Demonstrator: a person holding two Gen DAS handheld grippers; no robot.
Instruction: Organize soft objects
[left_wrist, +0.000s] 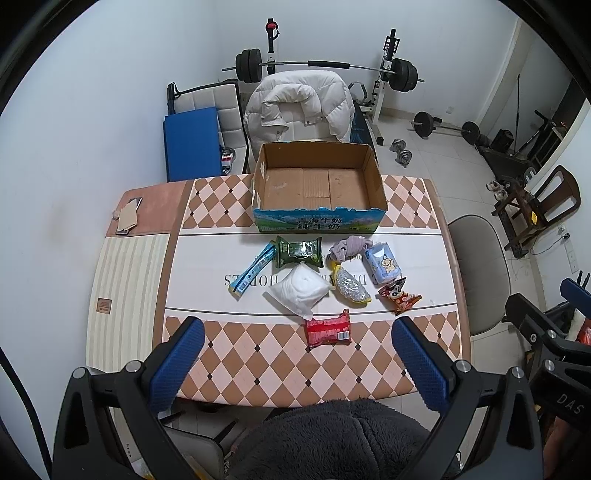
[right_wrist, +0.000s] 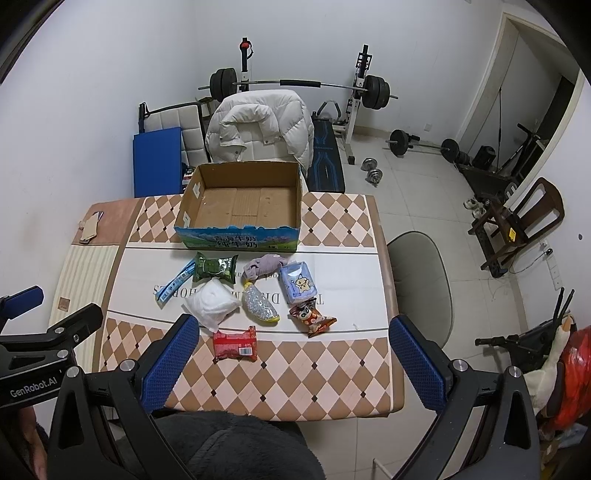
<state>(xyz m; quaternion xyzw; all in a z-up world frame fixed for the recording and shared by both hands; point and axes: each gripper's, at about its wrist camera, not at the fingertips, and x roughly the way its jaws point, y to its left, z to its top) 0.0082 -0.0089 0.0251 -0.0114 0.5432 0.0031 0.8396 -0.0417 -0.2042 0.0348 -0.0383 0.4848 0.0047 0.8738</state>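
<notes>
An empty cardboard box (left_wrist: 319, 184) (right_wrist: 242, 203) stands at the far side of the table. In front of it lie several soft packs: a red pack (left_wrist: 328, 329) (right_wrist: 235, 343), a white bag (left_wrist: 298, 290) (right_wrist: 213, 303), a green pack (left_wrist: 298, 252) (right_wrist: 216, 267), a blue strip pack (left_wrist: 252, 270), a silver-yellow pouch (left_wrist: 350, 286) (right_wrist: 259, 305), a blue tissue pack (left_wrist: 382, 265) (right_wrist: 298, 285), a cartoon snack bag (left_wrist: 399, 296) (right_wrist: 312, 317) and a grey cloth (left_wrist: 349, 246) (right_wrist: 264, 266). My left gripper (left_wrist: 299, 339) and right gripper (right_wrist: 291, 343) are open and empty, held above the near table edge.
The table (left_wrist: 258, 365) has a checkered cover. A phone and card (left_wrist: 128, 218) lie at its far left. A chair with a white jacket (left_wrist: 299, 107) stands behind the box, a grey chair (right_wrist: 421, 280) at the right. Gym weights fill the back.
</notes>
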